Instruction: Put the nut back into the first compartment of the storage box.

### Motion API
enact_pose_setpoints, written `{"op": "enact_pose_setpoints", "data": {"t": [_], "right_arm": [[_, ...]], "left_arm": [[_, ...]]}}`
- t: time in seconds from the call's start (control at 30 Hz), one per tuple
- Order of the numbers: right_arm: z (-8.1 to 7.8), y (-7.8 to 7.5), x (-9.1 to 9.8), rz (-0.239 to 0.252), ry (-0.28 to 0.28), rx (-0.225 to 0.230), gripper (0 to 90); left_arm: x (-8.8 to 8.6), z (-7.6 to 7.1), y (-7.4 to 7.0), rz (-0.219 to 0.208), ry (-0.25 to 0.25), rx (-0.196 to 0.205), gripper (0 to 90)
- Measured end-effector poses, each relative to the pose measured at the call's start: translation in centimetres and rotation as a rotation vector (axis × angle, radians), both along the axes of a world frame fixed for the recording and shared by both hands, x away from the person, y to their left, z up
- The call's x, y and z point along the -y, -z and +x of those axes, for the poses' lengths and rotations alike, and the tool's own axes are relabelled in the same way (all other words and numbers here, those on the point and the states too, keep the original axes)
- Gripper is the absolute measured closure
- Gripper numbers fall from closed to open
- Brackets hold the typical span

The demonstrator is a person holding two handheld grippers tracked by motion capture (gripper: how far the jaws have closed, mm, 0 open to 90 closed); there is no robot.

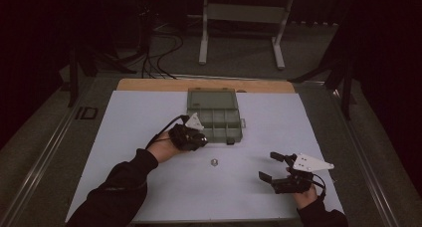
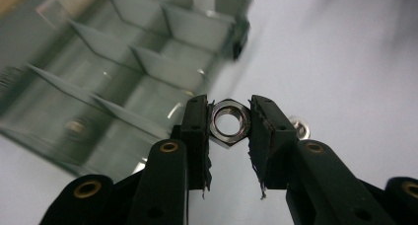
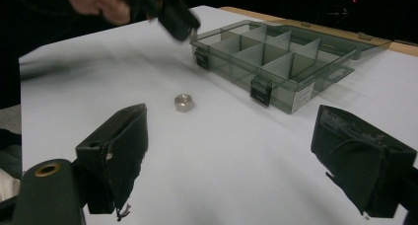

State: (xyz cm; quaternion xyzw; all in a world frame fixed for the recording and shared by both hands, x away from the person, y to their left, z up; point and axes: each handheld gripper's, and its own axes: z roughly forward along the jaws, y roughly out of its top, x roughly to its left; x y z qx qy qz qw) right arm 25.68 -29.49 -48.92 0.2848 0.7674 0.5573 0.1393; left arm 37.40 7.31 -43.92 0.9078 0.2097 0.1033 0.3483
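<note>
A silver hex nut [image 2: 229,122] is pinched between the two black jaws of my left gripper [image 2: 229,136], which is shut on it. That gripper [image 1: 198,138] hovers at the near left corner of an open, grey-green compartment box [image 1: 214,115]. A second hex nut [image 1: 214,162] lies loose on the white board; it is the same nut [image 3: 183,102] seen beyond my right gripper [image 3: 231,133]. The right gripper [image 1: 270,166] stands open near the board's front right, holding nothing. The left gripper [image 3: 172,13] is blurred beside the box [image 3: 276,57].
The white board [image 1: 149,187] covers most of the table, with a wooden strip [image 1: 149,84] along its far edge. The box lid lies open toward the back. One compartment holds a small blurred item [image 2: 74,127]. Cables and a metal stand sit on the floor beyond.
</note>
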Motion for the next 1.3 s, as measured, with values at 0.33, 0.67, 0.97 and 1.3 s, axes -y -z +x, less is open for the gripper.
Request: {"op": "enact_pose_setpoints", "data": {"t": [0.33, 0.67, 0.97, 1.3], "right_arm": [[0.0, 0.0, 0.0, -0.001, -0.001, 0.0, 14.2], [0.1, 0.1, 0.0, -0.002, -0.005, 0.0, 14.2], [0.1, 0.1, -0.1, -0.004, -0.007, -0.01, 14.2], [0.1, 0.2, 0.0, 0.006, -0.008, -0.009, 14.2]], "left_arm": [[-0.7, 3.1, -3.1, -0.035, -0.12, 0.053, 69.9], [-1.8, 7.0, -2.9, -0.079, -0.302, 0.035, 69.9], [-1.7, 9.2, -0.3, -0.076, -0.443, -0.026, 69.8], [-0.6, 10.3, 2.3, -0.044, -0.48, -0.073, 69.8]]}}
